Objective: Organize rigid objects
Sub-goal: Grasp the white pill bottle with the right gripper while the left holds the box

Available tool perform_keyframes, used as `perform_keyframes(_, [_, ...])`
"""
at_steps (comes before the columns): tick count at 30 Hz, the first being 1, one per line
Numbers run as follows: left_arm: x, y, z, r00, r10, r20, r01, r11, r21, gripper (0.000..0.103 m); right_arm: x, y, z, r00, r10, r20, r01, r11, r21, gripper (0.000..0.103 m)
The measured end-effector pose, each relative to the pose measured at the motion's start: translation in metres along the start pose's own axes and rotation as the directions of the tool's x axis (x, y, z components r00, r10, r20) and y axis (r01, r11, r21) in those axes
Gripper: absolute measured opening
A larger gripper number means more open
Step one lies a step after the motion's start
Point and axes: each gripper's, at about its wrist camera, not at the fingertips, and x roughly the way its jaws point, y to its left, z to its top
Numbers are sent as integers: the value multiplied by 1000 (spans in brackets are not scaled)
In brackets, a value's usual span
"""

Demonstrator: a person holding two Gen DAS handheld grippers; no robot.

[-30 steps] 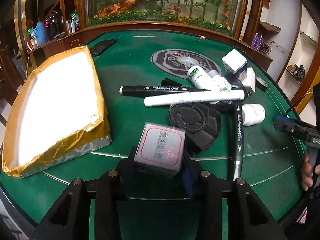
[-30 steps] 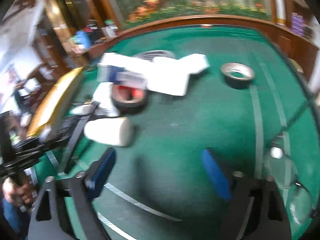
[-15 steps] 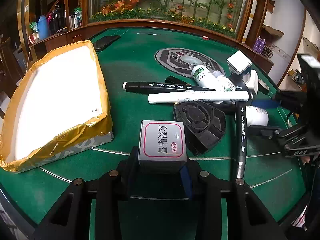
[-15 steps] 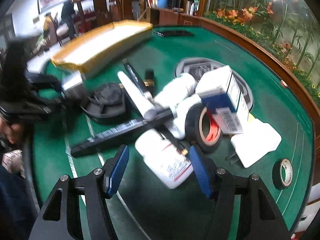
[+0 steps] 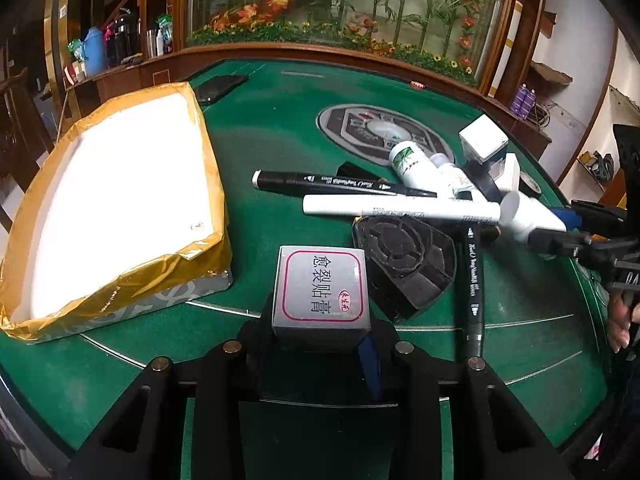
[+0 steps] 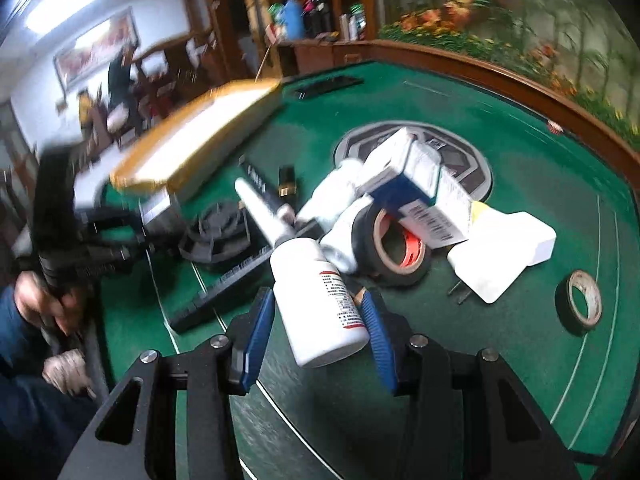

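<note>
Gold-wrapped tray (image 5: 108, 216): white foam inside, lies at the left on the green felt table (image 5: 280, 120).
Left gripper (image 5: 320, 344): clamped on a small grey box with a red-bordered label (image 5: 320, 284), held just right of the tray.
Pile: 1 black marker (image 5: 320, 180) and 1 white marker (image 5: 400, 210) lie crossed beside a black plastic fan-shaped piece (image 5: 404, 256).
Right gripper (image 6: 316, 320): blue pads (image 6: 260, 332) flank a white plastic bottle (image 6: 320, 304); whether they press it, I cannot tell.
Far right: black tape roll (image 6: 400, 244), white flat block (image 6: 504, 256).
</note>
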Motion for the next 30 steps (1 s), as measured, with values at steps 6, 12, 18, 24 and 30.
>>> perform_keyframes(6, [-7, -1, -2, 999, 7, 46, -7, 1000, 5, 37, -14, -6, 3, 993, 57, 104, -67, 992, 102, 45])
perform_keyframes(12, [-12, 0, -2, 998, -25, 53, 26, 1000, -13, 37, -19, -3, 3, 980, 99, 171, -127, 978, 166, 45])
perform_keyframes(18, [-38, 5, 4, 993, -37, 115, 40, 999, -18, 37, -10, 15, 8, 975, 131, 179, -164, 969, 186, 34])
perform_keyframes(24, [-62, 32, 9, 986, -16, 165, 30, 997, -78, 37, 9, 43, 27, 986, 112, 121, -130, 980, 149, 30])
perform_keyframes(30, [-73, 48, 2, 984, 8, 178, 10, 995, -103, 37, 15, 53, 29, 992, 102, 72, -109, 989, 103, 30])
